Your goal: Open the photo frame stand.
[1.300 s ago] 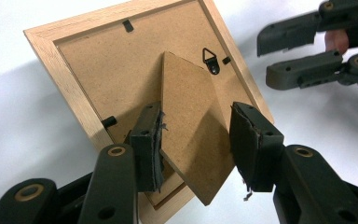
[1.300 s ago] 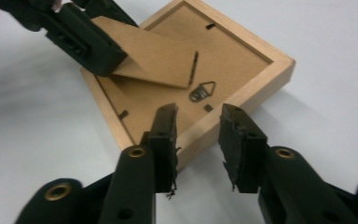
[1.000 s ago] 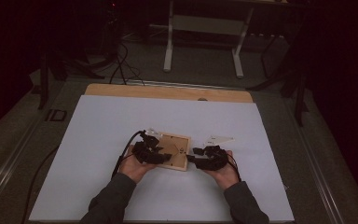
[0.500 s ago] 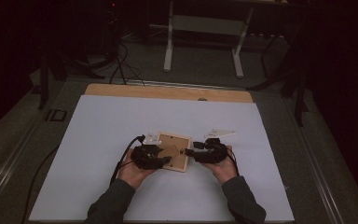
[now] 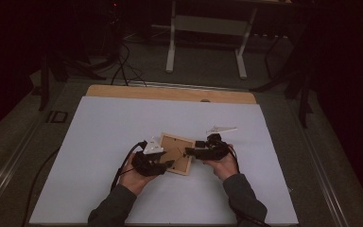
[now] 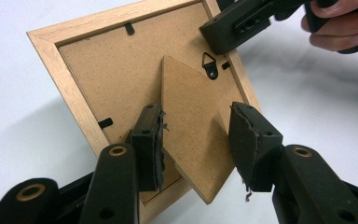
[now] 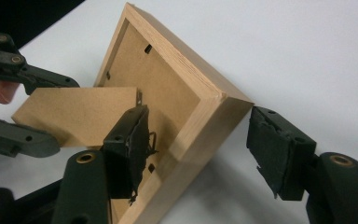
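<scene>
A small square picture frame of light wood [image 5: 176,153] lies face down near the middle of the white table top [image 5: 99,142], its brown fibreboard backing turned upward. I hold one black two-jaw gripper in each hand, one on either side of the frame.

Left gripper [image 5: 169,164]: it comes in at the frame's near left corner. In the left gripper view its jaws stand apart, one to either side of the brown fibreboard easel stand [image 6: 193,126] that swings out from the backing. The left pad [image 6: 150,140] appears to touch the stand's edge, though the contact is hard to judge; the right pad is clear of it. The gripper is released, clamping nothing.

Right gripper [image 5: 188,152]: it reaches the frame from the right. In the right gripper view its jaws straddle one corner of the wooden frame [image 7: 200,107], the left pad [image 7: 130,144] over the recessed backing and the right pad off the outer edge with a gap between. This gripper is also unclenched.

Fittings on the backing, left gripper view: a small black triangular hanger [image 6: 209,64] near the stand's upper end and black turn clips [image 6: 129,29] along the rim.

A pale flat scrap [image 5: 222,128] lies on the table, beyond the right hand [image 5: 223,165].
</scene>
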Demonstrator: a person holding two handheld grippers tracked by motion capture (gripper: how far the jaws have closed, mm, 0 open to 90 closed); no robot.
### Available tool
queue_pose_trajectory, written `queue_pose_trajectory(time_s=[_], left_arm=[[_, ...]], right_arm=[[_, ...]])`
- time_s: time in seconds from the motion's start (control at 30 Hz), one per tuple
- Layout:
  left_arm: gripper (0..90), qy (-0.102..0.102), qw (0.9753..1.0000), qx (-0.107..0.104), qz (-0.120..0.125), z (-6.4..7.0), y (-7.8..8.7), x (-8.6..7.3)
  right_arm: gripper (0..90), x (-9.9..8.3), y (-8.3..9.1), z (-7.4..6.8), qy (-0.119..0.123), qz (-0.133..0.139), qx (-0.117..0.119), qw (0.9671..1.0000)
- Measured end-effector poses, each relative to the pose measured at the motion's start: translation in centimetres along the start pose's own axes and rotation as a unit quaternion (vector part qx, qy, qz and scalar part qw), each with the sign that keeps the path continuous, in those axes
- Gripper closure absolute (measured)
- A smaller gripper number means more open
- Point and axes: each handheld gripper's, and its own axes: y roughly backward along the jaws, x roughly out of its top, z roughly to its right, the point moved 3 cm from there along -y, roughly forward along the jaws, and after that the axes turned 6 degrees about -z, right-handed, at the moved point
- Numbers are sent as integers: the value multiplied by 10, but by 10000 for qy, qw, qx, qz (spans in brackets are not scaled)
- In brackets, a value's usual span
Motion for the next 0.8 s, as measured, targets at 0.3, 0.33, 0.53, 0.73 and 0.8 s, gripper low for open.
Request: queue_pose_trajectory(time_s=[0.3,0.33,0.53,0.73,0.8], left_arm=[[577,-78,9999,-48,124,-2,0,-2],[578,-81,9999,-42,121,-2,0,-2],[643,136,9996,-91,212,-7,-2,-1],[656,59,9999,-8,133,-8,-5,1],[658,24,10000,54,71,-8,-6,2]], right_arm=[[425,-5,-7,-3,-37,57,132,9999],[433,-5,-6,-4,-33,74,128,9999],[511,-1,3,-6,22,310,9,9995],[558,1,9,-9,208,482,-157,9985],[562,3,10,-11,300,488,-274,9980]])
